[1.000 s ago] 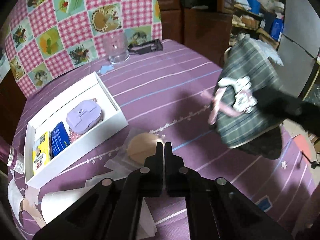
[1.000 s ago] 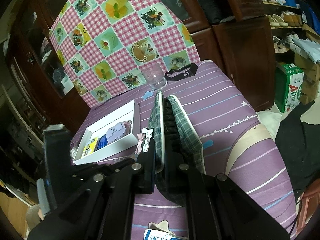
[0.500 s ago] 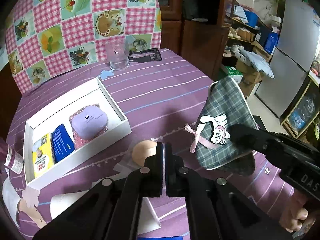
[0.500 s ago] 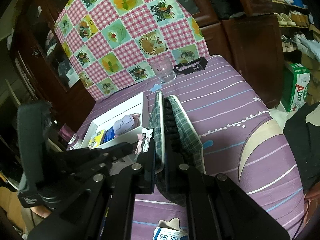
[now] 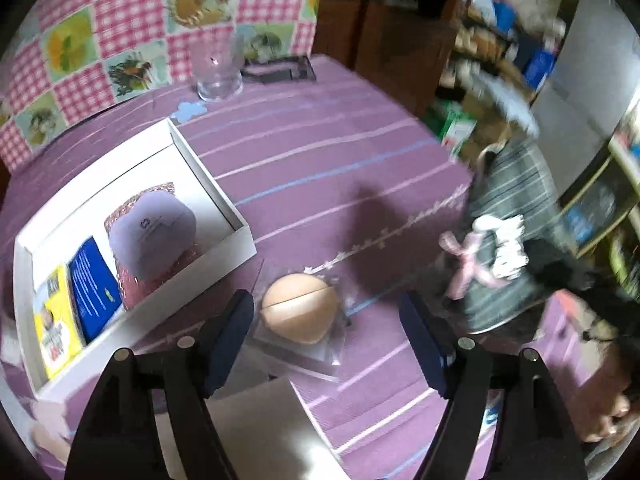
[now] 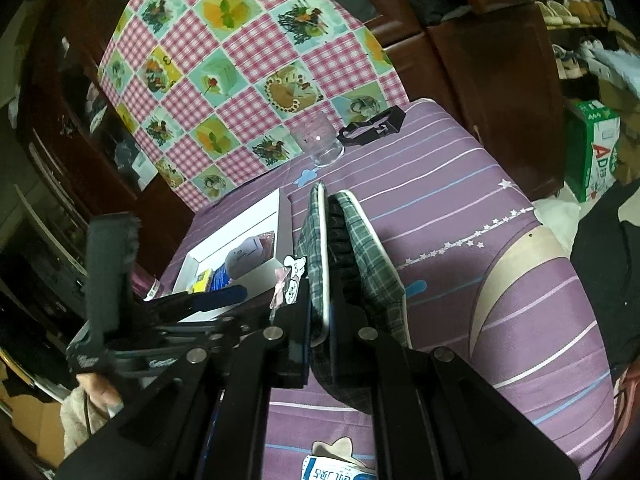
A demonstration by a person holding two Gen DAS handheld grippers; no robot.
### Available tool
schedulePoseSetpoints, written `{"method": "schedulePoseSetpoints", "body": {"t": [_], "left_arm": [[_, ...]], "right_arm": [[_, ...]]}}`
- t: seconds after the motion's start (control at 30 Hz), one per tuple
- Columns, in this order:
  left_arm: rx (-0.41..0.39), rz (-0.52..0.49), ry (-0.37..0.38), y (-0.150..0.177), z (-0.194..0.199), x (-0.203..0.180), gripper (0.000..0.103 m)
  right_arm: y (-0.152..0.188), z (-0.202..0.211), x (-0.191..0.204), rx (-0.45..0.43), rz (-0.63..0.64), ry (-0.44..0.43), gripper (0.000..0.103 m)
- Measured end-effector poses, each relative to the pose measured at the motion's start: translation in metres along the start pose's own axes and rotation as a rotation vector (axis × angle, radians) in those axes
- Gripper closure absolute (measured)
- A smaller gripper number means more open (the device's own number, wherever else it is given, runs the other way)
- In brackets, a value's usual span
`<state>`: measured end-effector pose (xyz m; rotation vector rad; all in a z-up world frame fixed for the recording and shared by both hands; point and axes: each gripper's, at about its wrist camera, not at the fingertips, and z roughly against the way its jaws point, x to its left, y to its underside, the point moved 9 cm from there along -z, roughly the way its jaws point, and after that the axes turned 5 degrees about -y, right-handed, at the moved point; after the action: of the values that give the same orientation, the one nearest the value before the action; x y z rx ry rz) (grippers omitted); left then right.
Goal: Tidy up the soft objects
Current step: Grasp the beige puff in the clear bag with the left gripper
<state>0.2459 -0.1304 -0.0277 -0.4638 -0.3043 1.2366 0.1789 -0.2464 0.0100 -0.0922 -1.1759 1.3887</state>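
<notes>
While our right gripper (image 6: pixel 324 340) pinches one wall of the plaid pouch (image 6: pixel 352 248) and holds its mouth up off the purple tablecloth (image 6: pixel 460 184), our left gripper (image 5: pixel 326 316) is spreading its jaws around the beige sponge (image 5: pixel 300 308), which lies in a clear wrapper just beside the white box (image 5: pixel 208 184); nothing is gripped yet. We judge the sponge is meant for the pouch. Blur smears the pouch in the left view, and its inside stays hidden.

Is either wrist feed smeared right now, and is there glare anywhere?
Left wrist view: motion-blurred, worst at the plaid pouch, with glare on the white paper near the opening left gripper. Right wrist view: sharp, dim at the edges.
</notes>
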Motion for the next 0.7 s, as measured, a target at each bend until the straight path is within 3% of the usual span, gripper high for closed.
{"method": "schedulePoseSetpoints", "body": {"t": [0.07,0.2,0.33,0.5,0.7], "left_arm": [[0.051,-0.039,-0.058,0.001,-0.013,-0.001,0.027],[0.169,-0.072,-0.087,0.012,-0.043,-0.006,0.027],[0.225,-0.018,-0.083,0.013,-0.051,-0.001,0.028],[0.195,0.015,-0.099,0.012,-0.047,0.001,0.049],[0.137,0.038,-0.103,0.017,-0.040,0.004,0.063]], "right_arm": [[-0.001,0.000,-0.003,0.003,-0.020,-0.011,0.095],[-0.002,0.002,-0.005,0.003,-0.046,-0.037,0.095],[-0.002,0.003,-0.004,0.002,-0.040,-0.035,0.095],[-0.003,0.003,-0.004,0.002,-0.039,-0.034,0.095],[-0.002,0.002,-0.003,0.013,-0.014,-0.008,0.095]]}}
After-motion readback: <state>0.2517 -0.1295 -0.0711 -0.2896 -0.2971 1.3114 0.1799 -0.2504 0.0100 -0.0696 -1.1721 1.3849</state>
